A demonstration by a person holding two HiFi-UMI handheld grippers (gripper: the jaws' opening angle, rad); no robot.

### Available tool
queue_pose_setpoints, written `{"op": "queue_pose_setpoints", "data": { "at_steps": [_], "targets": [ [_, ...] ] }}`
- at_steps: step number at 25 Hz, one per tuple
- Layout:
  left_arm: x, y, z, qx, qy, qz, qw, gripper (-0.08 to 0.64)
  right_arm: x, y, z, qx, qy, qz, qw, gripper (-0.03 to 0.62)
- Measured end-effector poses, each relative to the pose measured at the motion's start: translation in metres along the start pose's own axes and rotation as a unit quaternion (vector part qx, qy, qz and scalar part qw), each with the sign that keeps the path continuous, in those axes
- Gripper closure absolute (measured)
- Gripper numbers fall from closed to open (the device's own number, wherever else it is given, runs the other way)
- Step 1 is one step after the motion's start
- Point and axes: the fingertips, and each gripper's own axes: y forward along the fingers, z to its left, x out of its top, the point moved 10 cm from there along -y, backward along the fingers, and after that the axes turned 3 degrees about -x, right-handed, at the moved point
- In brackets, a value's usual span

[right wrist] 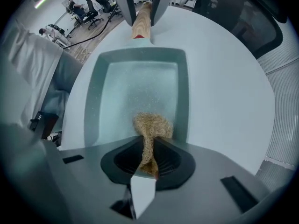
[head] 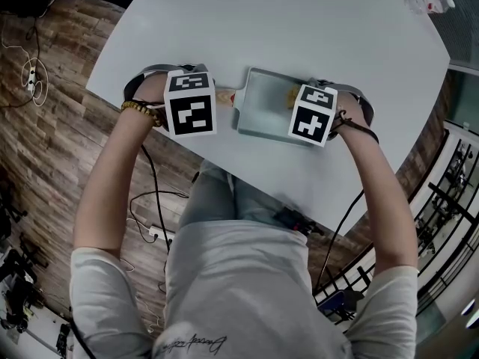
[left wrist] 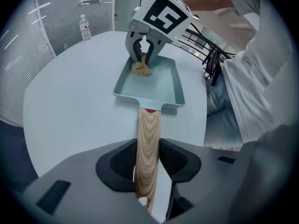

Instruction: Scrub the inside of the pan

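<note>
A pale green rectangular pan (head: 262,111) (left wrist: 163,80) (right wrist: 140,87) lies on the white table (head: 284,28). Its wooden handle (left wrist: 148,143) (right wrist: 141,20) (head: 224,94) points toward my left gripper (left wrist: 148,160) (head: 191,99), which is shut on it. My right gripper (right wrist: 148,157) (head: 314,114) is shut on a tan fibre scrubber (right wrist: 152,127) (left wrist: 141,68) (head: 292,96). The scrubber's tuft rests on the pan's floor at the end far from the handle.
A small plastic bottle (head: 432,4) (left wrist: 85,28) stands near the table's far edge. Cables (head: 150,215) run over the wooden floor below. The person's torso presses close to the table's near edge.
</note>
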Motion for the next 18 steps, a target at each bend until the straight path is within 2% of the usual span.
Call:
{"op": "queue_pose_setpoints", "data": {
  "at_steps": [5,11,18],
  "targets": [
    [0.0,0.0,0.001,0.004,-0.009,0.0,1.0,0.408,-0.003,0.001,0.018,0.035,0.013,-0.009,0.999,0.517],
    [0.001,0.001,0.002,0.003,-0.012,0.005,0.9999,0.407,-0.001,0.002,0.044,0.07,0.004,-0.005,0.998,0.518],
    [0.001,0.001,0.001,0.002,-0.012,0.008,0.9999,0.407,0.004,0.002,0.07,0.077,-0.01,0.0,0.997,0.518]
  ]
}}
